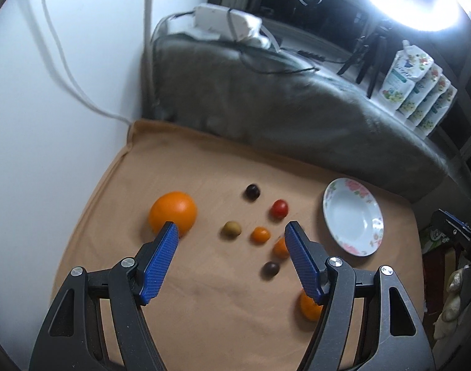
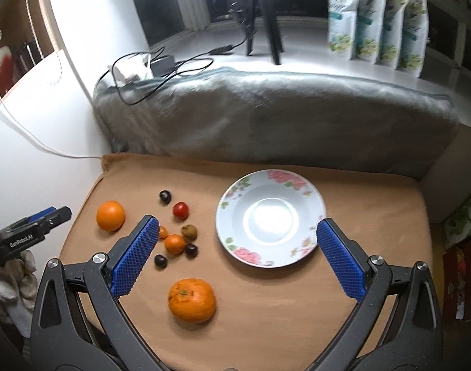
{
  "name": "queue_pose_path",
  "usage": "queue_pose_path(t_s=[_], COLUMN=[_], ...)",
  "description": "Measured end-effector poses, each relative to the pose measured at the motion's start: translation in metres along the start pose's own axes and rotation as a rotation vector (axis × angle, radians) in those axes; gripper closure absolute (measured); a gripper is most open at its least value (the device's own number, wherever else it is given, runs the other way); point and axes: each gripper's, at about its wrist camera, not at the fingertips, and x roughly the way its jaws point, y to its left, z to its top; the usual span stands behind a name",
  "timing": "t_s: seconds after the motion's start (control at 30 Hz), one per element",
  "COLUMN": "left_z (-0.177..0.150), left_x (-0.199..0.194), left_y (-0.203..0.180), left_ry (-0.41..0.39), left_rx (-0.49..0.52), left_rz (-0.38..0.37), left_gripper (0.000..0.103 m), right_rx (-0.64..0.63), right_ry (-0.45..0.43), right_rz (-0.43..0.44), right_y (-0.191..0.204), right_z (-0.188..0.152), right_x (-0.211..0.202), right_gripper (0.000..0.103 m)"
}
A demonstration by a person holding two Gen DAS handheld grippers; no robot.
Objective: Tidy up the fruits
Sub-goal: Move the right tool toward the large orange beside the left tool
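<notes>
A white floral plate (image 2: 271, 218) lies empty on the tan cloth; it also shows in the left wrist view (image 1: 353, 216). A large orange (image 1: 173, 211) (image 2: 110, 215) sits at the left. A mandarin (image 2: 192, 300) lies near the front, partly hidden behind my left finger (image 1: 309, 307). Between them lie small fruits: a red tomato (image 2: 181, 210), dark ones (image 2: 164, 197), a green-brown one (image 2: 189, 232), small orange ones (image 2: 174, 244). My left gripper (image 1: 230, 228) is open above the small fruits. My right gripper (image 2: 237, 227) is open above the plate's near edge. Both are empty.
A grey folded blanket (image 2: 266, 114) lies behind the cloth. Several white pouches (image 2: 377, 18), a tripod (image 2: 266, 15) and cables (image 2: 148, 71) stand on the sill behind. A white wall (image 1: 49, 92) borders the left. The left gripper's body (image 2: 28, 232) shows at the left edge.
</notes>
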Motion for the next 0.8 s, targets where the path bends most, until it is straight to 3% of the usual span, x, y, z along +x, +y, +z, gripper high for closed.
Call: queue_pose_path(t_s=[0.43, 0.8], left_z=[-0.018, -0.022], left_x=[0.042, 0.078], left_y=[0.063, 0.095], left_ry=[0.1, 0.143], left_rx=[-0.14, -0.19], left_rz=[-0.007, -0.056], left_gripper=[0.034, 0.045], right_rx=[-0.047, -0.119], right_ry=[0.138, 0.266], right_rz=[0.167, 0.328], right_y=[0.05, 0.122], right_z=[0.013, 0.026], right_x=[0.072, 0.149], right_gripper=[0.0, 0.0])
